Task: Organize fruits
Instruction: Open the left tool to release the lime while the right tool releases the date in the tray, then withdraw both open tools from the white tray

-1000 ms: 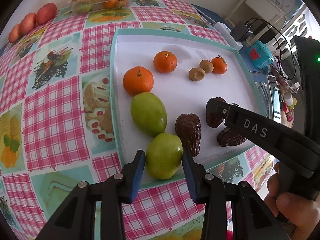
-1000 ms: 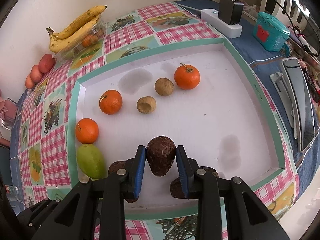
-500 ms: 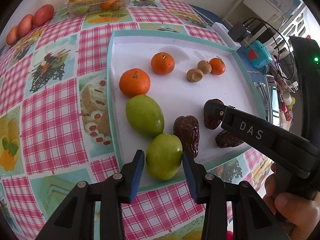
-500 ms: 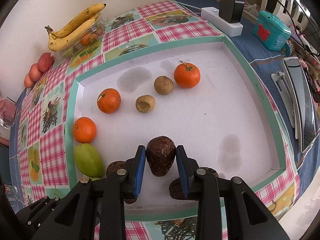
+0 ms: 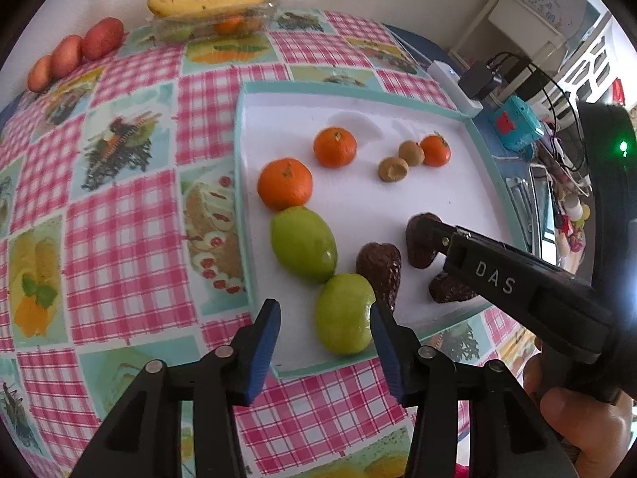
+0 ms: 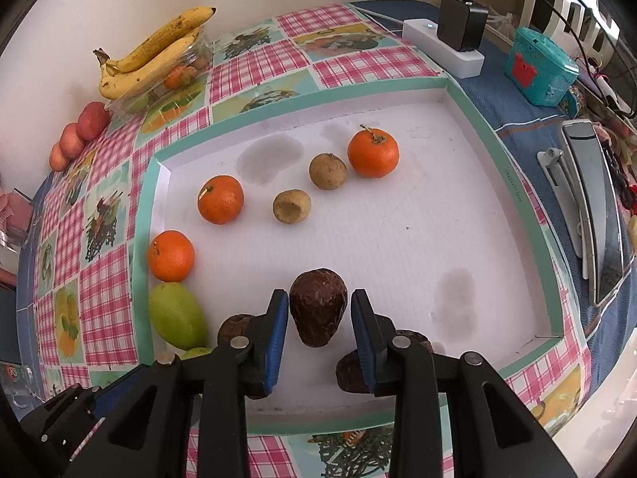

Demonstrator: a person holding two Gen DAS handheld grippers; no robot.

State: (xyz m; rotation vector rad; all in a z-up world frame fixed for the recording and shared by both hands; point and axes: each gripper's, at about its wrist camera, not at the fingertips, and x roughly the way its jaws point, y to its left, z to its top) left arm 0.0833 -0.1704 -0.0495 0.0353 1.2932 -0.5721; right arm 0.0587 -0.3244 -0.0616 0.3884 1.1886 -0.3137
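two grippers agape, left (image 5: 324, 328) straddling green fruit (image 5: 344, 312), right (image 6: 318, 320) marked "das"

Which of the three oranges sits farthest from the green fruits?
The orange with a stalk, beside a small brown fruit. The other two lie along the tray's left side.

A white power strip (image 6: 442, 46) with black chargers (image 6: 462, 26) lies beside a teal box (image 6: 539, 71).
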